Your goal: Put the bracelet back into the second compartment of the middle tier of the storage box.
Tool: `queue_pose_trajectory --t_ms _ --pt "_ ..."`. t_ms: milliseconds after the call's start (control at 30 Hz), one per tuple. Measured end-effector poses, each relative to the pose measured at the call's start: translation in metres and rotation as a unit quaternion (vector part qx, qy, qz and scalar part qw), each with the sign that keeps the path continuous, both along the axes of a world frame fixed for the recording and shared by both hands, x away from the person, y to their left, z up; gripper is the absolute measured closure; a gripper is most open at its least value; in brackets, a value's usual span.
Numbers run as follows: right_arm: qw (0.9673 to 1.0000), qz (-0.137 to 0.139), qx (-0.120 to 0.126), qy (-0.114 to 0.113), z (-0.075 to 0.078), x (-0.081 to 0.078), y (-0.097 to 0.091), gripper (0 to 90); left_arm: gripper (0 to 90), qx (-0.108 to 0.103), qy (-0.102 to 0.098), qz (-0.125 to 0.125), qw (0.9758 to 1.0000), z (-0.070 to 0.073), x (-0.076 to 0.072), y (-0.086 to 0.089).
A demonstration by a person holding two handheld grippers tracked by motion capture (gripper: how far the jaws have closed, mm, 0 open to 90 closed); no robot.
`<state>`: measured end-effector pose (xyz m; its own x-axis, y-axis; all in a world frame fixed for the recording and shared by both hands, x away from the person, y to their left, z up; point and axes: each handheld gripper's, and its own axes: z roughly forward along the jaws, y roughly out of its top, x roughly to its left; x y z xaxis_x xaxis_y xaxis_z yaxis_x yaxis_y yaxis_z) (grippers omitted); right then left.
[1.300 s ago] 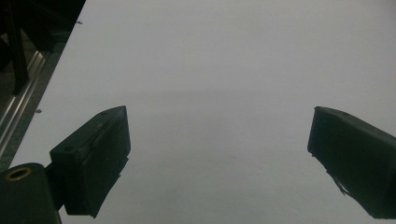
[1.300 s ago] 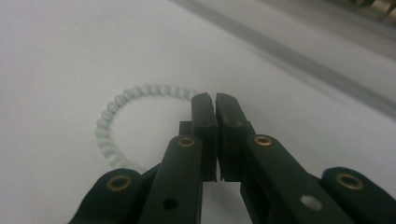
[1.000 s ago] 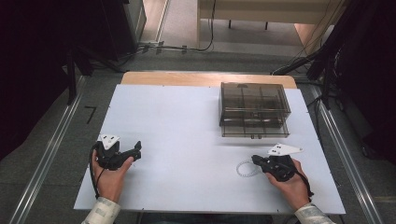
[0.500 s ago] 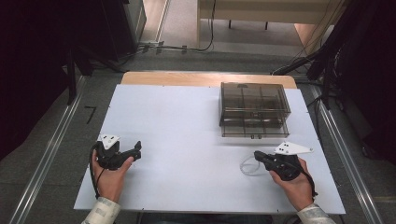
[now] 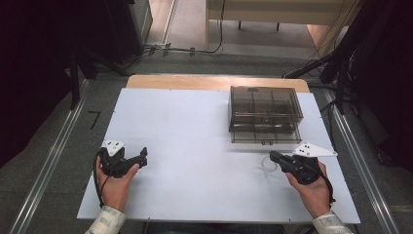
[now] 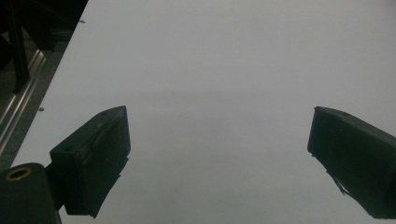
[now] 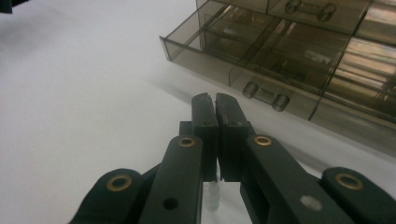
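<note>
White tabletop (image 5: 195,146); smoky drawer cabinet (image 5: 264,113) far right, lowest drawer (image 7: 243,51) out. Left gripper (image 5: 141,158) wide; right gripper (image 7: 215,100) pinched together on a clear ring (image 5: 269,165).

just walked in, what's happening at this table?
A person holds a hand-held gripper in each hand over a white table. The right hand-held gripper has its jaws shut, apparently on a thin clear ring-like piece, though what it is stays unclear. It sits just in front of a smoky transparent drawer organizer, whose bottom drawer is pulled out. The left hand-held gripper rests open over bare table, holding nothing.
</note>
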<state>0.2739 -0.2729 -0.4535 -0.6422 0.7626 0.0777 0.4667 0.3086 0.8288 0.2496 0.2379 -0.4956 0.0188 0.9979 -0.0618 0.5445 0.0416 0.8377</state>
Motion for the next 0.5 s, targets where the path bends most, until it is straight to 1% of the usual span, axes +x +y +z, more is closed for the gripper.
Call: queue_pose_trajectory --t_ms 133,500 --pt "0.9999 -0.004 0.006 -0.011 0.007 0.002 0.0 85.7 6.5 0.0 0.0 0.0 1.0 0.0 0.0 0.001" --pt "0.9993 -0.013 0.021 -0.03 0.025 0.011 0.001 85.7 6.5 -0.001 0.001 0.002 1.0 0.0 -0.001 0.001"
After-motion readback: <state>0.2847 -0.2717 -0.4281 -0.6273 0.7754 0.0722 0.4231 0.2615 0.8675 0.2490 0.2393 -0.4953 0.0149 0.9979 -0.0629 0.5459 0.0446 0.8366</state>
